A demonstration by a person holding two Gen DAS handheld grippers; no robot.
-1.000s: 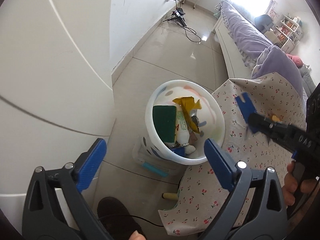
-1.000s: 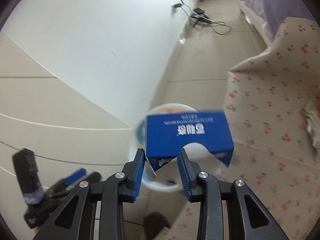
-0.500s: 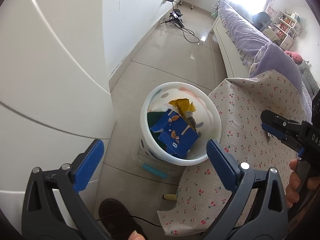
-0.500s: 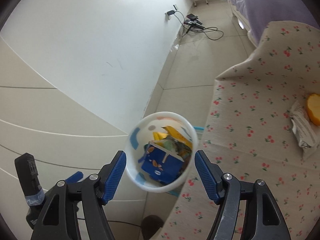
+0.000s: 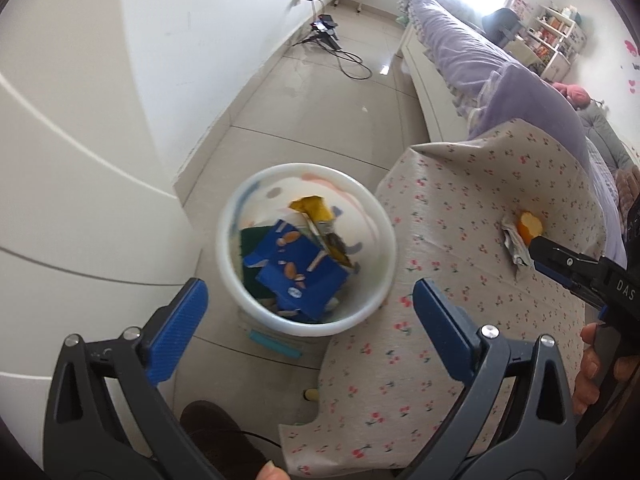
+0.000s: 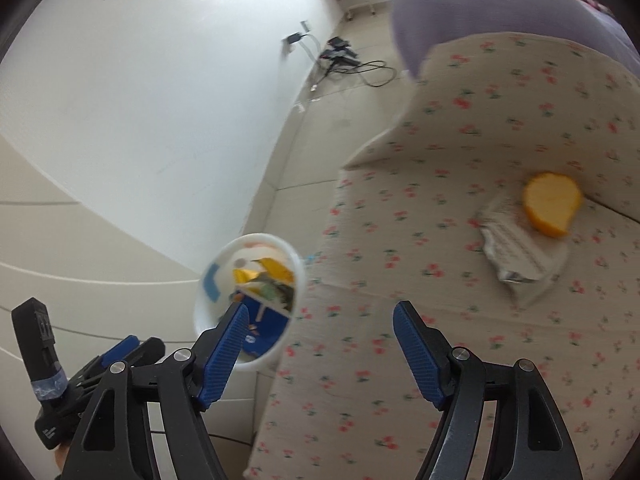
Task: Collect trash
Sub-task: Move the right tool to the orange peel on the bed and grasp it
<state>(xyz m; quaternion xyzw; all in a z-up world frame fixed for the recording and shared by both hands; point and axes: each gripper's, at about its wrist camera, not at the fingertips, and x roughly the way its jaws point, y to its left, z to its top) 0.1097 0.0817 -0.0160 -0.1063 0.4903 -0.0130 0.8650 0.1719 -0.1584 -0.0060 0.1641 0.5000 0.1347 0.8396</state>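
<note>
The surface (image 6: 460,288), draped in a cherry-print cloth, spreads out ahead of the right claw (image 6: 320,350), and beside it on the floor, just ahead of the left claw (image 5: 306,336), stands the white bin (image 5: 384,280). The bin is well stocked: a blue box (image 5: 298,270) lies on top, a yellow wrapper (image 5: 316,210) pokes up behind it, and something dark green (image 5: 250,236) shows underneath. So a good share of the collecting looks done.

What's left sits on the cloth, ahead and to the right of the right claw: a crumpled silvery wrapper (image 6: 516,248) with an orange peel (image 6: 552,204) resting on its far corner. The peel is a curled cup, pale inside; the wrapper is creased and flat, though that view is blurred, so finer detail is anyone's guess.

Both claws are spread wide with nothing between their fingers. The left one hangs over the bin, the right one points at the cloth, well short of the wrapper. Those last two pieces look like the next pick.
</note>
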